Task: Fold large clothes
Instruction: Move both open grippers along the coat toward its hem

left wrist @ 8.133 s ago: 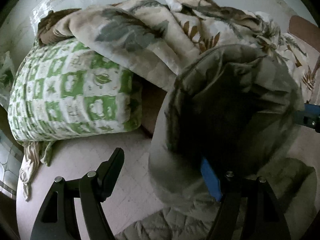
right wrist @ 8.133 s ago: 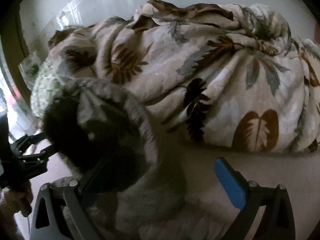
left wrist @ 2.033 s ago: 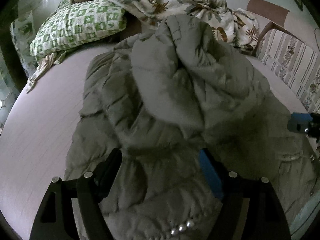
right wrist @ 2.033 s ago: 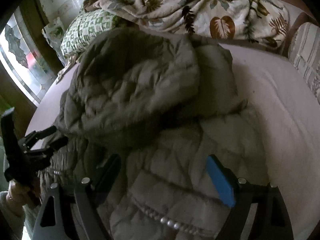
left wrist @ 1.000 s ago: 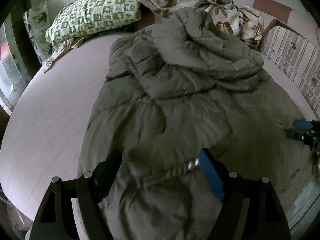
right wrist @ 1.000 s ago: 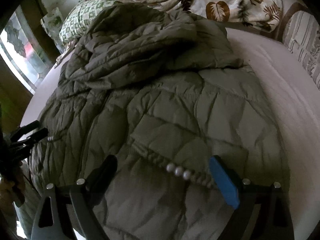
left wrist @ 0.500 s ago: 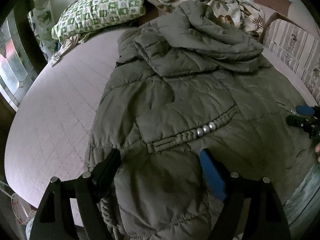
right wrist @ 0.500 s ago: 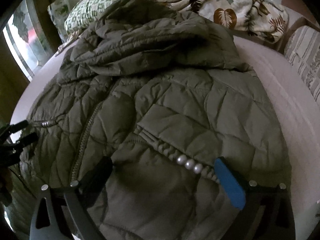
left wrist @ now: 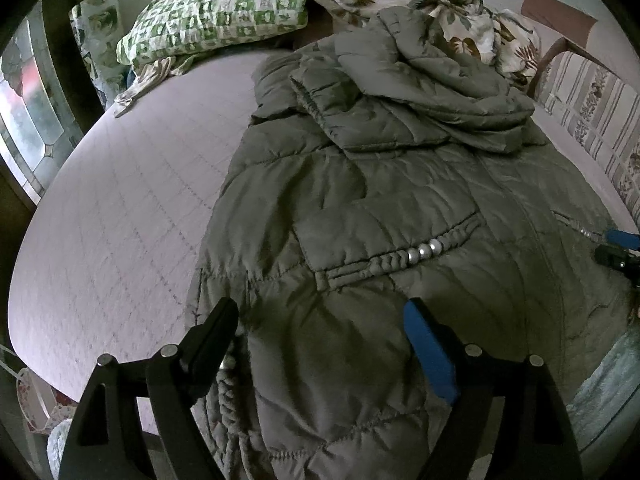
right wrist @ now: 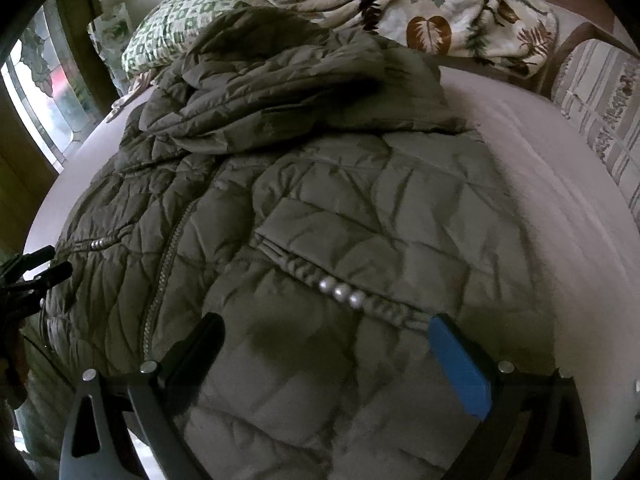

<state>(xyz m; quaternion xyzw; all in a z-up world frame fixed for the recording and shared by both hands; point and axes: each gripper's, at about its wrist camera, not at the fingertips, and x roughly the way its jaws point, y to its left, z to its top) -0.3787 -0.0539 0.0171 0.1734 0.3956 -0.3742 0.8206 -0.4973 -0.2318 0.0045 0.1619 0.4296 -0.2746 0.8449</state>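
Note:
A large olive quilted hooded jacket (left wrist: 384,200) lies spread on the pale bed (left wrist: 120,208), front up, hood folded down over its chest (left wrist: 420,92). It also fills the right wrist view (right wrist: 320,208). Its hem hangs over the near bed edge. My left gripper (left wrist: 320,320) is open and hovers over the jacket's lower left part, near a pocket trimmed with silver beads (left wrist: 424,250). My right gripper (right wrist: 324,340) is open above the lower right part, beside the other beaded pocket (right wrist: 340,292). Neither holds cloth.
A green checked pillow (left wrist: 216,12) and a leaf-print blanket (right wrist: 400,4) lie at the head of the bed. A striped upholstered chair (left wrist: 592,112) stands on the right. A window (right wrist: 40,92) is on the left. Bare sheet shows on both sides of the jacket.
The jacket was let go and now lies flat, with its hood down. Both grippers have drawn back toward the hem at the near bed edge, still open.

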